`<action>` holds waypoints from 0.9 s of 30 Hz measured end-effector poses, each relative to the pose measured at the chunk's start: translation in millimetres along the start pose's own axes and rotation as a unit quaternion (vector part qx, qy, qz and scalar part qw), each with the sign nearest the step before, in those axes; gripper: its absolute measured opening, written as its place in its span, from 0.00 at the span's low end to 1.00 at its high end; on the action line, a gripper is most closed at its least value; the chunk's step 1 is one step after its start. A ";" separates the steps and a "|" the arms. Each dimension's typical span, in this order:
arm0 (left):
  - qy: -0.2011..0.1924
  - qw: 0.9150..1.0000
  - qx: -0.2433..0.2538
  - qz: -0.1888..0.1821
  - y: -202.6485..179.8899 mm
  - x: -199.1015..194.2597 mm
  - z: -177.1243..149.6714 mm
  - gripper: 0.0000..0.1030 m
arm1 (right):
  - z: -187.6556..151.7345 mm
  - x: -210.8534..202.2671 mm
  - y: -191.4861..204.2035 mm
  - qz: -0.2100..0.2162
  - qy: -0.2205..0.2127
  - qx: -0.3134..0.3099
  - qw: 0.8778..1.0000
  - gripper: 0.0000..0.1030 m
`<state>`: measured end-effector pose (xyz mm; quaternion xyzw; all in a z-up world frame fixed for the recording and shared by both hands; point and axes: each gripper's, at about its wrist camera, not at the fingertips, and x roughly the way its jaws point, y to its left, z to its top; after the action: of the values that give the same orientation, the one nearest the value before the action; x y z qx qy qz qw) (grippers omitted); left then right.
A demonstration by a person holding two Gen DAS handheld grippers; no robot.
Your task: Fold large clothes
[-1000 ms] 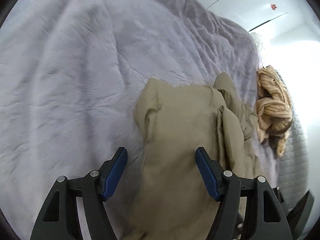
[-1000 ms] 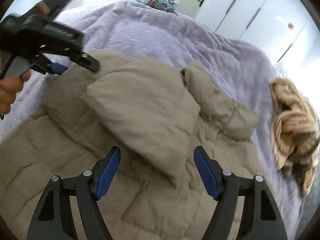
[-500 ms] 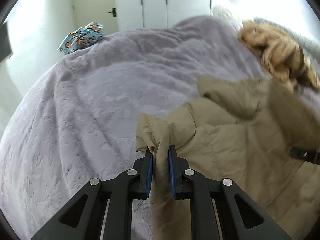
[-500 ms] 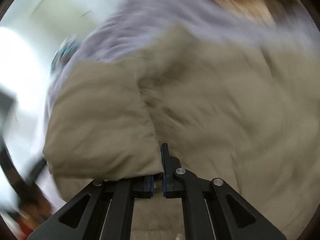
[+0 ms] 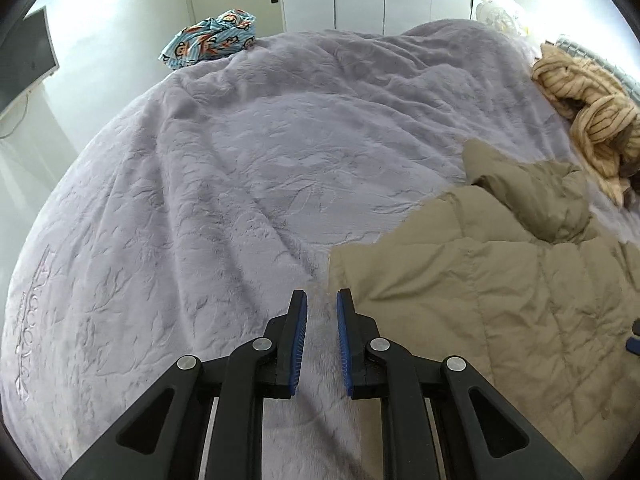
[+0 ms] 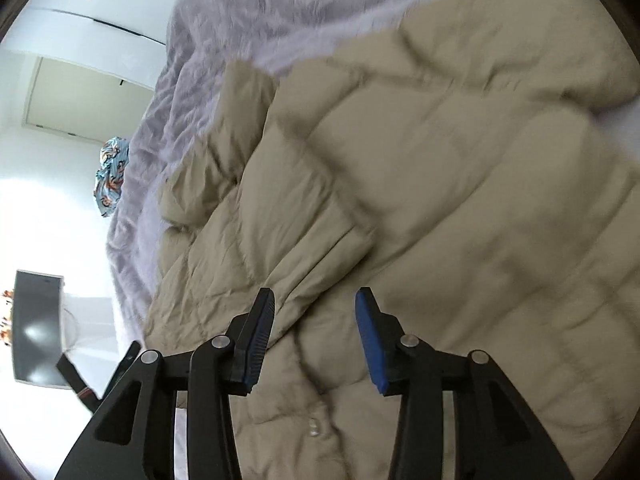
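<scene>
1. The tan quilted jacket lies flat on the bed, filling the lower right of the left wrist view; its hood end points toward the upper right, so its long axis runs from the lower right corner up toward the striped sweater.
2. The left hand-held gripper has its blue pads slightly apart and holds nothing; the jacket's near edge lies just to the right of its tips.
3. The right hand-held gripper is spread wider and also empty, hovering directly over the jacket, above a seam running up toward the frame's upper left.
4. The right hand is nearer the cloth, already over its body; the left needs only a short move rightward to reach the edge.
5. A patterned cloth sits far off at the upper left.
</scene>
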<state>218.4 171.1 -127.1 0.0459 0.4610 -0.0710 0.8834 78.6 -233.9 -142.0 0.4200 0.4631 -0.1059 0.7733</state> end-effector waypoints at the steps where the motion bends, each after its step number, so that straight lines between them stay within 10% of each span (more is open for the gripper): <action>1: 0.003 1.000 0.000 0.001 1.4 -2.6 0.0 0.16 | 3.5 -4.1 1.2 -0.006 -0.007 -0.009 1.000 0.44; 7: 0.007 0.997 -0.055 -0.057 7.4 -15.9 4.1 0.16 | 24.8 -2.0 15.6 -0.029 -0.025 -0.067 0.997 0.44; 9: 0.013 0.996 -0.060 -0.069 1.3 -11.6 4.8 0.16 | 27.7 10.5 31.5 -0.031 -0.018 -0.110 0.993 0.29; 16: 0.060 0.997 -0.010 -0.043 -35.8 33.2 -24.1 0.16 | 6.2 48.8 20.9 -0.104 0.038 -0.135 0.985 0.15; 24: 0.067 0.997 -0.006 -0.030 -42.1 37.8 -26.1 0.16 | -1.9 39.1 5.3 -0.096 0.044 -0.102 0.989 0.16; 27: 0.066 0.997 -0.014 -0.033 -36.7 31.0 -22.0 0.16 | -1.6 20.1 4.0 -0.064 0.015 -0.092 0.994 0.36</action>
<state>211.9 135.6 -165.7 0.0227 0.5201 -0.0899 0.8491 90.9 -225.7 -156.3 0.3180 0.5086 -0.1051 0.7932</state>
